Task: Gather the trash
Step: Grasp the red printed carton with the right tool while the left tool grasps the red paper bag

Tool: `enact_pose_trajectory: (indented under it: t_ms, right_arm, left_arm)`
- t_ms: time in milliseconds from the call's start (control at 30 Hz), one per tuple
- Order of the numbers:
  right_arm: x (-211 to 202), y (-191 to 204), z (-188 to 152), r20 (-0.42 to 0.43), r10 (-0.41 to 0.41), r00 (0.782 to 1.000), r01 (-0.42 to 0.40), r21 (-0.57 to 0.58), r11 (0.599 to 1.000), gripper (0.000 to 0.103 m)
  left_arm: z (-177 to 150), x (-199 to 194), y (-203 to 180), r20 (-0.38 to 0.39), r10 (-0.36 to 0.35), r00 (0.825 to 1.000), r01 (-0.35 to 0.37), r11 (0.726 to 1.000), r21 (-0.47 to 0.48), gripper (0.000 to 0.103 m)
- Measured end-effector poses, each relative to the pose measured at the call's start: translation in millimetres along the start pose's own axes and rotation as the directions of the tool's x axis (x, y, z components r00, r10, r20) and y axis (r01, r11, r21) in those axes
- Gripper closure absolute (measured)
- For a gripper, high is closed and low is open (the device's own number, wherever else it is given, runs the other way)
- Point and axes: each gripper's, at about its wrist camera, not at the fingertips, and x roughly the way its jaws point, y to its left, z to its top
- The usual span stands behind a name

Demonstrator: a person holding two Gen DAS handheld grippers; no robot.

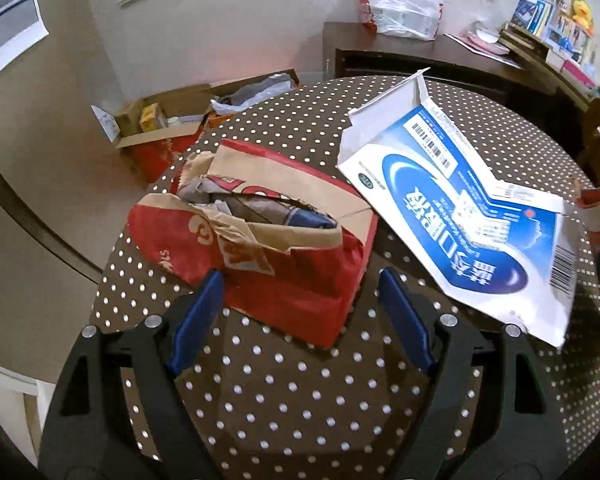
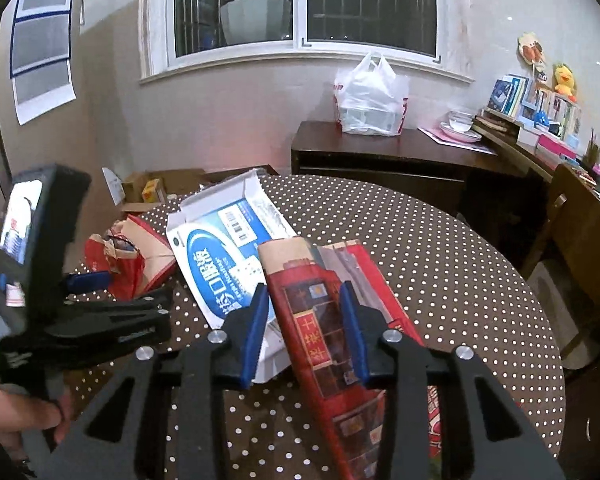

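Note:
A torn red and brown paper bag [image 1: 276,240] stuffed with wrappers lies on the polka-dot table [image 1: 284,396]. My left gripper [image 1: 300,300] is open, its blue fingers on either side of the bag's near end. A flattened blue and white carton [image 1: 460,216] lies to the right of the bag. In the right wrist view my right gripper [image 2: 304,312] straddles a flattened red and brown box [image 2: 324,320], its jaws partly apart around the raised fold. The bag [image 2: 120,260], the carton [image 2: 220,264] and the left gripper [image 2: 88,280] show at the left.
Open cardboard boxes with clutter [image 1: 172,128] sit on the floor beyond the table's far left edge. A dark sideboard [image 2: 400,156] with a white plastic bag [image 2: 368,100] stands by the wall. A wooden chair [image 2: 576,240] stands at the right.

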Motion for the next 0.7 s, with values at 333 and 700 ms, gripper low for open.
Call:
enact_pose_trajectory:
  t_ms: [333, 700]
  right_arm:
    - [-23, -4, 0, 0.041, -0.009, 0.999, 0.008, 0.016, 1.0, 0.069]
    - [-76, -7, 0, 0.099, 0.012, 0.995, -0.016, 0.04, 0.999, 0.073]
  left_arm:
    - [-5, -18, 17, 0.033, -0.06, 0.998, 0.062, 0.997, -0.037, 0.084]
    - [-38, -73, 51, 0.1, -0.205, 0.974, 0.217, 0.968, -0.125, 0.087]
